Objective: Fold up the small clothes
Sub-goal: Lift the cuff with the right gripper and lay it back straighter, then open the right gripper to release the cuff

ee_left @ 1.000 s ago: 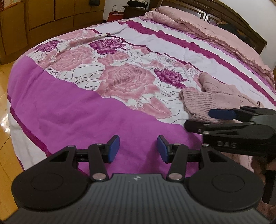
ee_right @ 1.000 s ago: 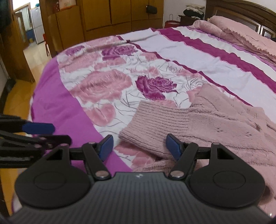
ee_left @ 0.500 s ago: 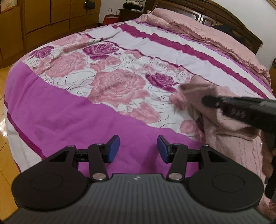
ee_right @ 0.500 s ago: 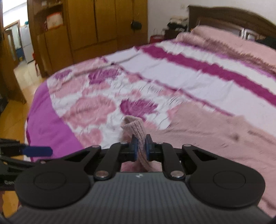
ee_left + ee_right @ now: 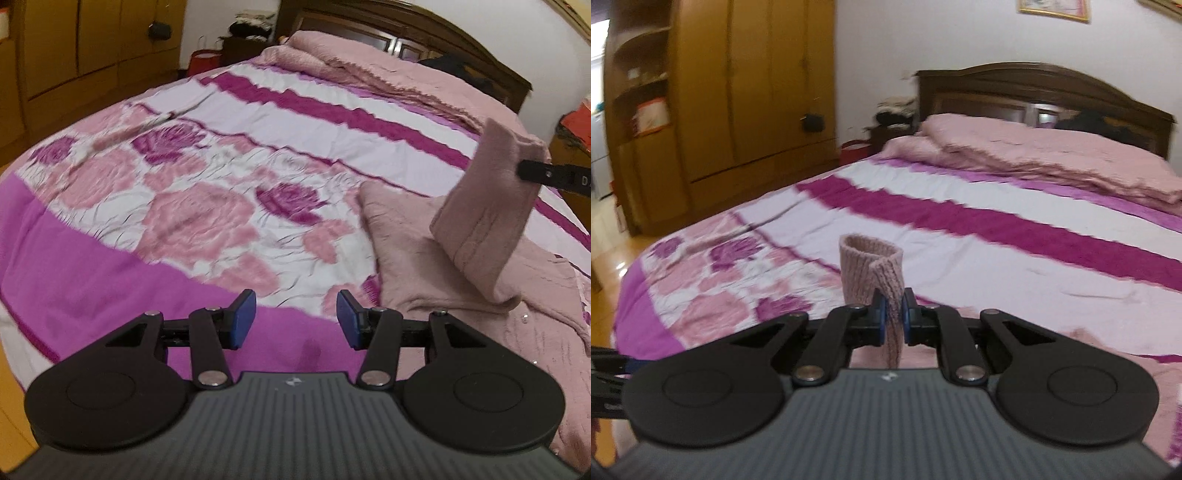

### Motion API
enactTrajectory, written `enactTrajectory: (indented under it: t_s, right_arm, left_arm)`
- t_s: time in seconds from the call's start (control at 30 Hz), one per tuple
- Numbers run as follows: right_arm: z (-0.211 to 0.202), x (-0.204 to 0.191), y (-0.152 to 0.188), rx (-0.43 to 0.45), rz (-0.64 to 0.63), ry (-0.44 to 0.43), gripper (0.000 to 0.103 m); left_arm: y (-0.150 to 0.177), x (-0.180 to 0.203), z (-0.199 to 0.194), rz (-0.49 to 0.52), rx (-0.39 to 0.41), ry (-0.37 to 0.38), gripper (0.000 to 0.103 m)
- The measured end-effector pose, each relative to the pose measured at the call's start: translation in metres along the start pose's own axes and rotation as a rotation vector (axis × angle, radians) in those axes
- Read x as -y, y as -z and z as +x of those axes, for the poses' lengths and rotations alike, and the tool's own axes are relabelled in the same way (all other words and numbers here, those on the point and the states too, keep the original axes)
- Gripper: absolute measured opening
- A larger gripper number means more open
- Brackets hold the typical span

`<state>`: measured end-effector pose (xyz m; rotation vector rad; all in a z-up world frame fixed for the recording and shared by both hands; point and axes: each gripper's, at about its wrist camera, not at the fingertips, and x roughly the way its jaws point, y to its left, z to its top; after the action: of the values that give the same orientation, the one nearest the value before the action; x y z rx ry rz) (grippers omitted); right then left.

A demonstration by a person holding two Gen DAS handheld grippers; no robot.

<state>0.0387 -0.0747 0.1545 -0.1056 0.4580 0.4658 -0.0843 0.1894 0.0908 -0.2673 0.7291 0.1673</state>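
A: Right gripper (image 5: 891,314) pinched tight on the ribbed cuff (image 5: 873,273) of the pink sweater (image 5: 443,280). Cuff stands up centre frame in the right wrist view, curled over itself between the pads.

B: And the body of the garment?

A: Lying on the bedspread (image 5: 184,206), right side of the left wrist view. The sleeve (image 5: 484,206) hangs lifted at upper right, with the tip of the right gripper poking in from the frame edge.

B: Left gripper (image 5: 295,319)?

A: Fingers about half apart, nothing between them. Bottom centre of its own view, over the magenta band of the bedspread, well left of the sweater.

B: Risks, as you judge them?

A: First, the hold. Only a narrow strip of knit is caught, and the cuff is doubled over. If the sleeve's weight pulls sideways, it could slide out of the pads mid-fold.

B: Second?

A: Nothing pins the body. A lifted sleeve may drag the whole sweater across the bedspread and bunch it, so the fold would land crooked.

B: The free gripper could anchor it.

A: Likely, but it sits apart from the cloth. Crossing toward the lower right of its view puts it near the raised sleeve and the other tool; a clash or a snag in loose knit is possible.

B: Anything else?

A: Both views are smeared. Can't tell how the far sleeve lies, so a hidden tuck could spoil the shape.
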Motion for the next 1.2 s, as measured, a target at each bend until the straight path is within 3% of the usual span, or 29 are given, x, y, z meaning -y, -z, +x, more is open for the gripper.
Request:
enactTrajectory:
  t_s: [0.4, 0.7, 0.87, 1.0, 1.2]
  right_arm:
    - [-0.033, 0.095, 0.039, -0.005, 0.133, 0.212, 0.011]
    - [-0.038, 0.171, 0.089, -0.036, 0.334, 0.357, 0.011]
    - [-0.030, 0.197, 0.120, -0.108, 0.387, 0.374, 0.012]
    - [-0.030, 0.217, 0.144, -0.183, 0.462, 0.327, 0.014]
    - [-0.048, 0.222, 0.142, -0.189, 0.442, 0.269, 0.023]
  left_arm:
    - [-0.035, 0.065, 0.021, 0.127, 0.017, 0.094, 0.056]
    - [-0.050, 0.128, 0.063, 0.246, 0.021, 0.116, 0.056]
    - [-0.052, 0.151, 0.102, 0.257, -0.009, 0.104, 0.056]
    - [-0.050, 0.159, 0.129, 0.247, -0.044, 0.102, 0.056]
    - [-0.042, 0.160, 0.152, 0.255, -0.072, 0.079, 0.056]
